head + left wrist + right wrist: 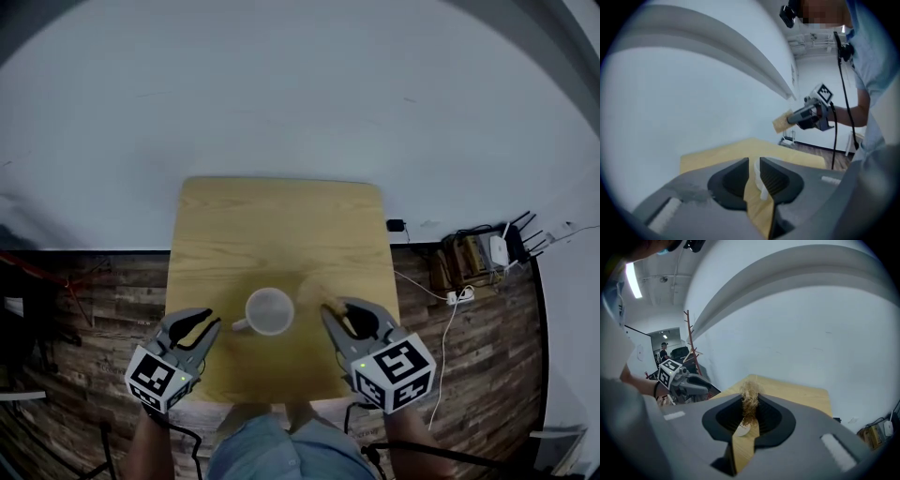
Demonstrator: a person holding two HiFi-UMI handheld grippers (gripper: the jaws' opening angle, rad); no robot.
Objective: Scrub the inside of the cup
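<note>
A white cup (269, 311) is being kept upright on the wooden table (281, 225), towards the table's 6 o'clock edge, with its mouth facing up. Its handle (759, 178) is being pointed towards 9 o'clock, where the left gripper (212, 319) is being held low over the tabletop. In the left gripper view the jaws are being kept only slightly apart, with the handle standing between them. The handle is being touched by the pad on the view's right, while a thin sliver of light is being left on the other side, so no clamping is being shown.

At 3 o'clock of the cup, just beside its rim, the right gripper (342, 307) is being held above the table. A tan, fibrous scrubber (751, 389) is being pinched between its closed jaws, with a frayed tuft being left sticking out beyond the tips. The scrubber is being kept outside the cup
</note>
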